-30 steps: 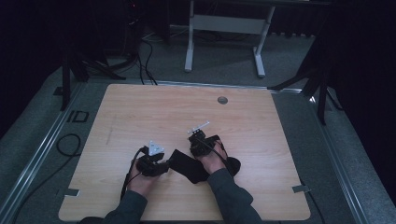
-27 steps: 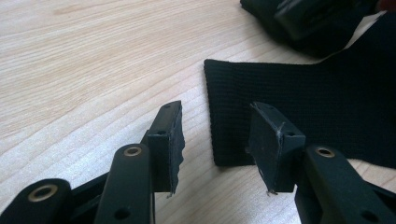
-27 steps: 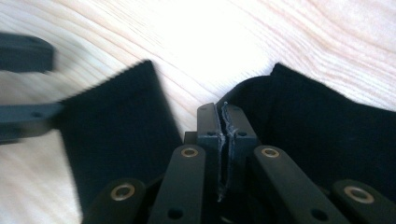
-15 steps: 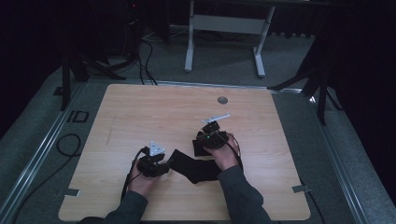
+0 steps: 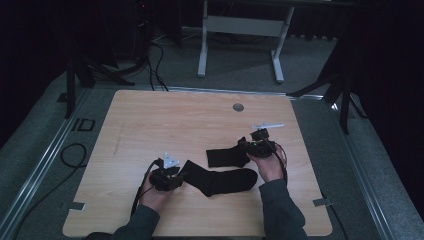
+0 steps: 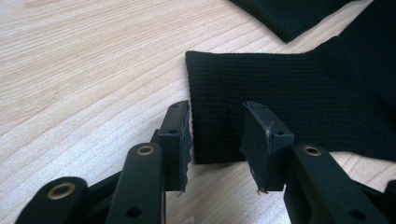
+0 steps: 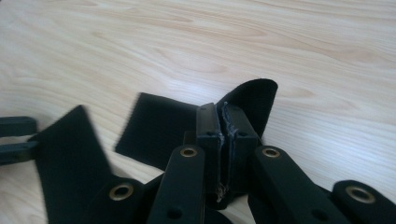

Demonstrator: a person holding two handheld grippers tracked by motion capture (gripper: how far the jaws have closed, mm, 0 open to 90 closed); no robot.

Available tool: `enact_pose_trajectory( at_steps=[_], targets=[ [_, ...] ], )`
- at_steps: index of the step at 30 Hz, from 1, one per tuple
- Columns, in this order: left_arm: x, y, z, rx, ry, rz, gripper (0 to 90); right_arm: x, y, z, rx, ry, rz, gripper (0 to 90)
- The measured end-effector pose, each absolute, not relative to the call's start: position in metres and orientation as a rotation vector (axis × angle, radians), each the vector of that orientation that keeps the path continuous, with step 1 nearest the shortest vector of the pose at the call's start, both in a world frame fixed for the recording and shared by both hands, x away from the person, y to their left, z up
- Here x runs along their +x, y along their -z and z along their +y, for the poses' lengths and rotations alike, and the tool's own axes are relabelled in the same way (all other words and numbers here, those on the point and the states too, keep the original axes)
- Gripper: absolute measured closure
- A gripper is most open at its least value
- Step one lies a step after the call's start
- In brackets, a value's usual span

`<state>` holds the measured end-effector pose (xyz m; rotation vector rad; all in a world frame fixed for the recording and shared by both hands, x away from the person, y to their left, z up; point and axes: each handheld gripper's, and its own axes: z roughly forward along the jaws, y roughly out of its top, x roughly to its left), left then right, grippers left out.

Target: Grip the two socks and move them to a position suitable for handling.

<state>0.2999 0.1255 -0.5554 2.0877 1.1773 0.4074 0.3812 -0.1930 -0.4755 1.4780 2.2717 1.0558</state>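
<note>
Two black socks lie on the wooden table (image 5: 150, 125). My right gripper (image 5: 243, 146) (image 7: 222, 109) is shut on a fold of the upper sock (image 5: 225, 156) (image 7: 154, 130), held slightly off the wood. The lower sock (image 5: 225, 181) (image 6: 289, 93) lies flat, its cuff toward my left gripper (image 5: 182, 176) (image 6: 217, 135). The left jaws have just been closing and now straddle the cuff's near corner, with a gap still between the pads and the fabric. An edge of the upper sock (image 6: 289, 14) shows at the top of the left gripper view.
A small round grommet (image 5: 238, 107) sits in the table's far middle. A cable (image 5: 70, 155) loops on the floor at the left. A metal stand (image 5: 240, 30) is behind the table. Bare wood stretches across the far and left parts.
My right gripper has moved to the right and away from the person, dragging the upper sock off the lower one. The left hand has stayed where it was.
</note>
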Motion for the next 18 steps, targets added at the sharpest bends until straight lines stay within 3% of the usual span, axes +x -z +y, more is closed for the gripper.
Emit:
enact_pose_trajectory(
  at_steps=[15,18],
  targets=[
    [0.3,0.557,0.125,2.106,-0.397,1.176,64.4,0.377,0.487,-0.251,1.614,-0.935,2.158,85.9],
    [0.3,0.557,0.125,2.11,-0.397,1.175,64.4,0.375,0.492,-0.261,1.626,-0.852,2.13,82.4]
  ],
)
